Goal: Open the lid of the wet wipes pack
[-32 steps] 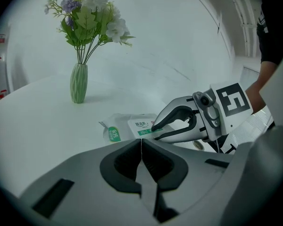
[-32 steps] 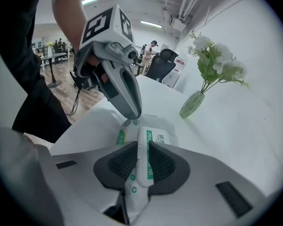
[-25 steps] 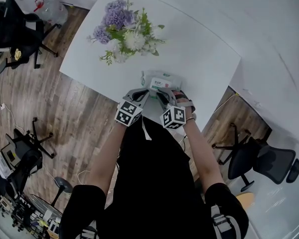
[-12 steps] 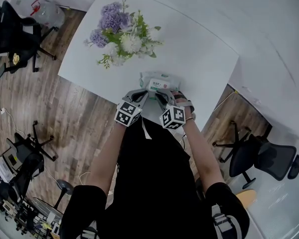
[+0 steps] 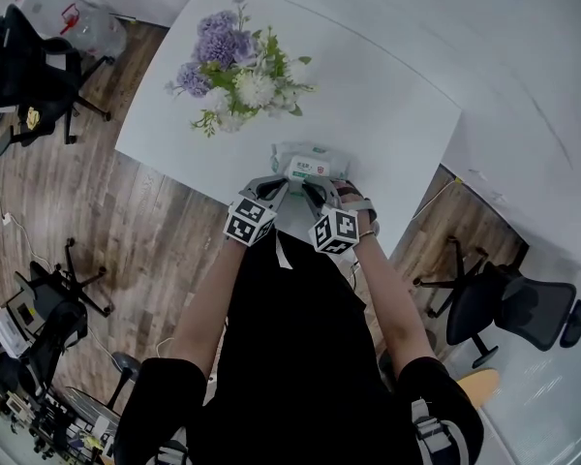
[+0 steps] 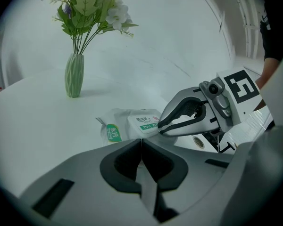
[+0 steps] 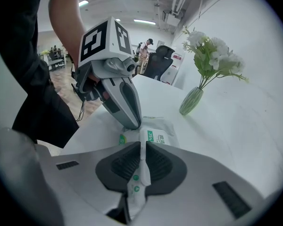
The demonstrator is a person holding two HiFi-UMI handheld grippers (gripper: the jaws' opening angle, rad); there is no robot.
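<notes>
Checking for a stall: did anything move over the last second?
No visible change. The left gripper and right gripper stay at the wet wipes pack by the table's near edge, right gripper shut on its film edge, lid still flat. Only the head view's framing drifted slightly.

I have both forearms reached out ahead, the left forearm [image 5: 209, 308] and the right forearm [image 5: 392, 303] converging so the two grippers sit just beside each other, tips angled inward. The left gripper [image 6: 141, 142] has its jaws pressed together; I can't make out anything between them. The right gripper [image 7: 142, 144] is clamped on a strip of the wet wipes pack [image 7: 135, 185].
</notes>
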